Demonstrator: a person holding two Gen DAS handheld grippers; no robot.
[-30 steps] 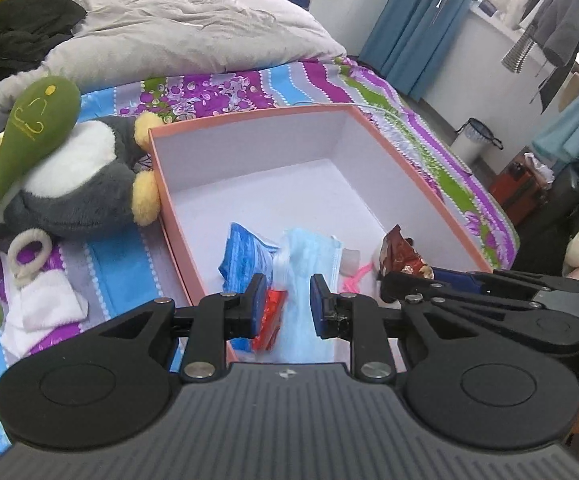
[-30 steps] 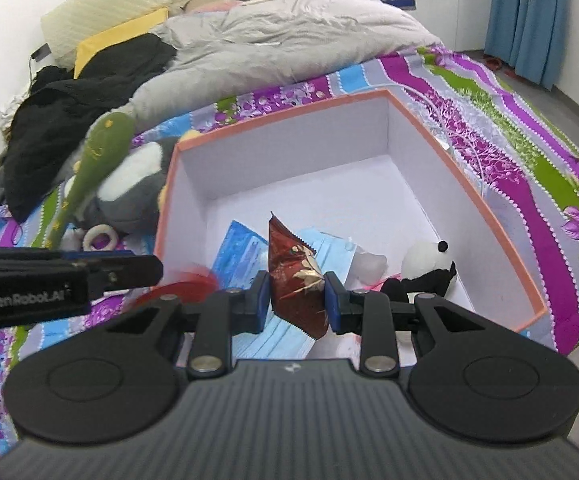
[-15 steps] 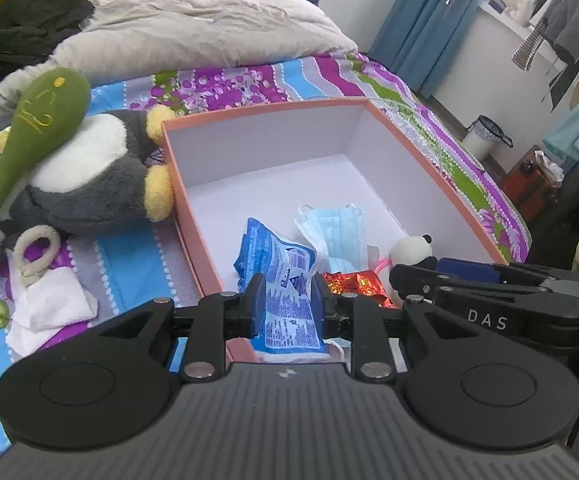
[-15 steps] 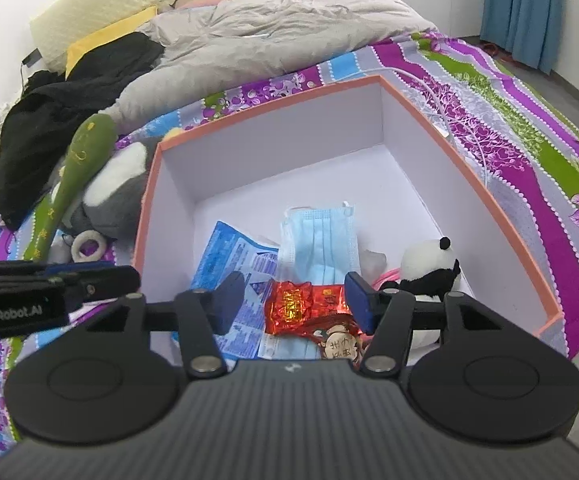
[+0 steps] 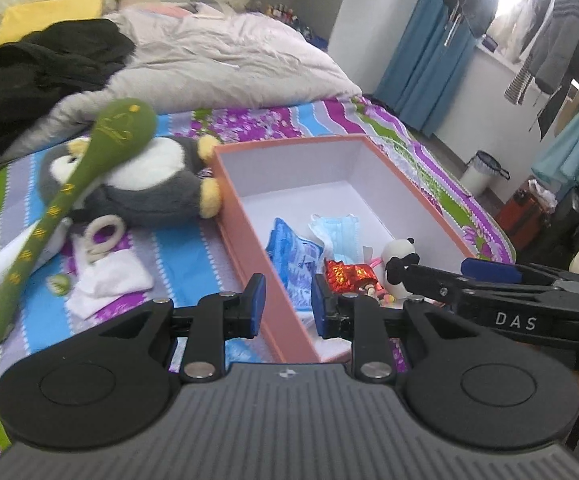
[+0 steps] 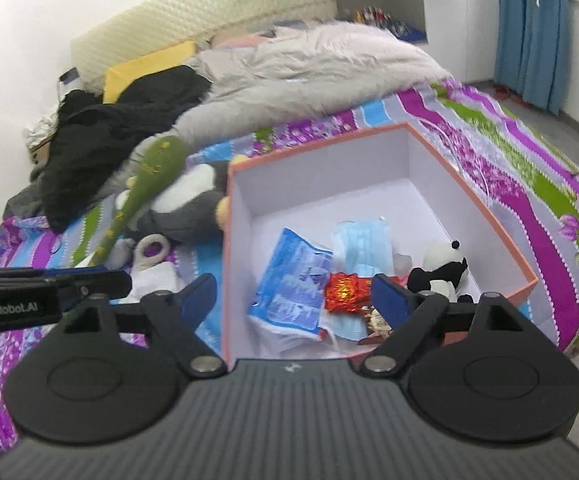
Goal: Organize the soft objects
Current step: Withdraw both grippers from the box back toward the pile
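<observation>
Now both grippers hang empty over the near end of the box (image 6: 525, 280): the right gripper (image 6: 293, 300) has just been spreading wide, the left gripper (image 5: 285, 300) has been opening to a narrow gap. Inside the box lie a blue pack (image 6: 289, 284), mask (image 6: 363, 248), red wrapper (image 6: 343, 292) and panda (image 6: 441, 268); a penguin (image 5: 149, 184) lies just outside its left wall.

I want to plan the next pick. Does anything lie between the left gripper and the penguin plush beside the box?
Nothing blocks the path, but the green plush club lies across the penguin plush. The left gripper is open and empty near the box's corner, with open bedsheet between.
</observation>
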